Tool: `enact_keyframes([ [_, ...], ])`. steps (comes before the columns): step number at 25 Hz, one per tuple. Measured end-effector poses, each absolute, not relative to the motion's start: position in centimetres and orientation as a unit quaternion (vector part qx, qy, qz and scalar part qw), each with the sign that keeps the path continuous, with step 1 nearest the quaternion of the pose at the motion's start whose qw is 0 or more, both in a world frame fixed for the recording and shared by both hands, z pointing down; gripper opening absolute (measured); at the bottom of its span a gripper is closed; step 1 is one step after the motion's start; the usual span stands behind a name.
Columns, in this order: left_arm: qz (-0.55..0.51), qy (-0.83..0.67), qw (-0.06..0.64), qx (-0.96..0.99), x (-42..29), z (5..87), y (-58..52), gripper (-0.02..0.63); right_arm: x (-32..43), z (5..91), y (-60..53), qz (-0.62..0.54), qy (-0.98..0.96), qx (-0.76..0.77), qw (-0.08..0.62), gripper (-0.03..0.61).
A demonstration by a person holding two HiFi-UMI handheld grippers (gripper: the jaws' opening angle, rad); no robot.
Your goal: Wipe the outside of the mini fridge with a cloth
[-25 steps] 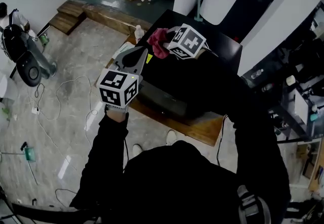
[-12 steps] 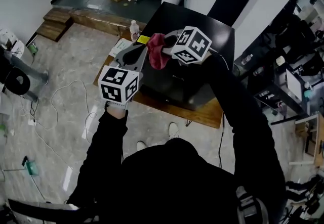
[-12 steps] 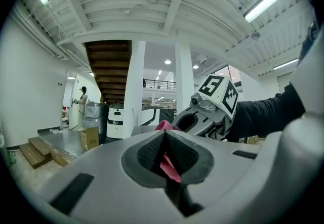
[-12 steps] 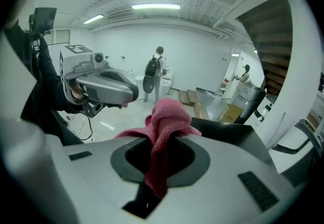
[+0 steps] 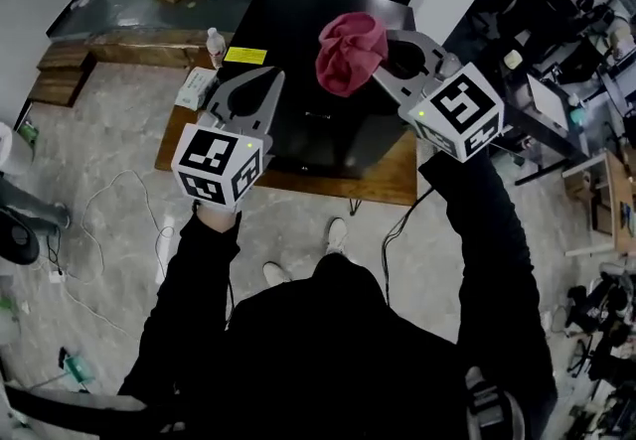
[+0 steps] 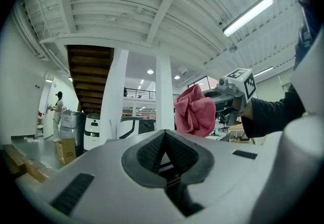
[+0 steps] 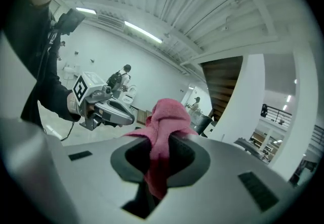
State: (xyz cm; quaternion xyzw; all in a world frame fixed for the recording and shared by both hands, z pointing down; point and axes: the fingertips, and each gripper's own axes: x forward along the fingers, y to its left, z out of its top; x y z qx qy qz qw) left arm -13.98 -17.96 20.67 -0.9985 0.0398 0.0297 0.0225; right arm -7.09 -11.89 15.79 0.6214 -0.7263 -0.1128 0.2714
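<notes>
The right claw (image 5: 379,69) clamps the cloth (image 5: 350,51), tail buried between its jaws; left claw (image 5: 268,80) closed, empty, above the fridge (image 5: 298,31)

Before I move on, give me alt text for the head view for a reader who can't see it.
Seen from above, a person in black holds a crumpled pink cloth in the right claw over a black mini fridge. The left claw, shut and empty, hovers near the fridge's left edge; the fridge stands on a wooden platform.
</notes>
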Motion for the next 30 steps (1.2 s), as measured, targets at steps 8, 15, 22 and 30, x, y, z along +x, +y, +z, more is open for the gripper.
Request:
enact_keyframes([
  [8, 0.062, -0.017, 0.019, -0.998, -9.8, 23.2, -10.7, 0.005, -3.6, 25.8, -3.4, -0.193, -0.568, 0.659, 0.453, 0.054],
  [15, 0.047, -0.013, 0.003, -0.999, -6.9, 28.0, -6.3, 0.005, -1.4, 33.2, -2.7, -0.243, -0.532, 0.65, 0.485, 0.054],
  [22, 0.038, 0.011, -0.017, -0.999, -4.9, 34.3, -4.1, 0.005, -0.1, 37.2, -2.1, -0.289, -0.533, 0.653, 0.455, 0.052],
  [30, 0.002, 0.037, -0.032, -0.999, -6.5, 44.8, -5.4, 0.005, -2.0, 47.7, -3.2, -0.247, -0.562, 0.65, 0.448, 0.052],
])
